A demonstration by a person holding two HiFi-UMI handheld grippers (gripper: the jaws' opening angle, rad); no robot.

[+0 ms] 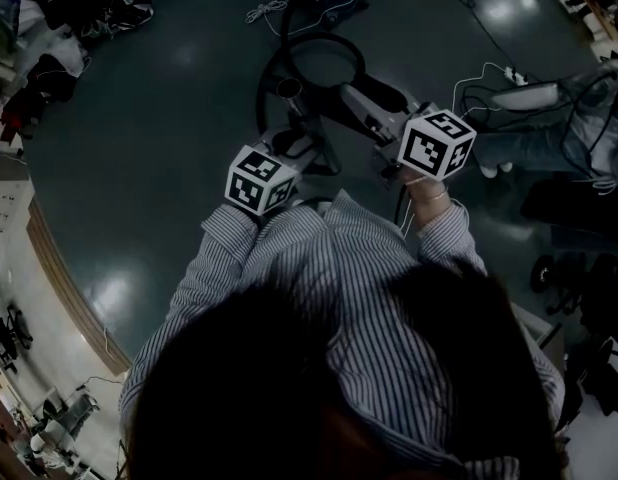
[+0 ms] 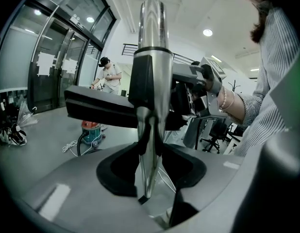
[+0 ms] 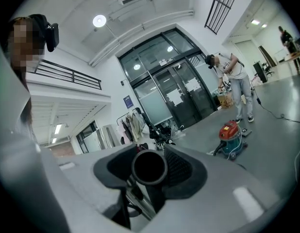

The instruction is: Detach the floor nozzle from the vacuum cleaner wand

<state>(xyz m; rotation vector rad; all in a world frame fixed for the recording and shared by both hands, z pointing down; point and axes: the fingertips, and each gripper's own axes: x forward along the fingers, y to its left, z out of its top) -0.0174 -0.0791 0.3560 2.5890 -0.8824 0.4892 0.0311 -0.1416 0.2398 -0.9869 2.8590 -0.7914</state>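
Dim head view; gripper views bright under ceiling lights [image 3: 99, 20], fisheye-warped.

On my feed the wand [image 2: 151, 57] stands upright between the left gripper's [image 2: 151, 171] jaws. The floor nozzle [image 2: 101, 108] crosses just behind it and reaches left. The right gripper [image 3: 150, 174] sits to its right, with an open tube end [image 3: 149, 167] between its jaws. Ahead of me on the floor lies the hose loop [image 1: 319, 37], and beyond it the vacuum cleaner [image 3: 231, 136].

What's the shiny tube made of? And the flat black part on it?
Shiny tube: looks like polished metal, mirror-bright, with the room's lights reflected in it. Flat black part: probably plastic, matte, with a dull even sheen and moulded edges.
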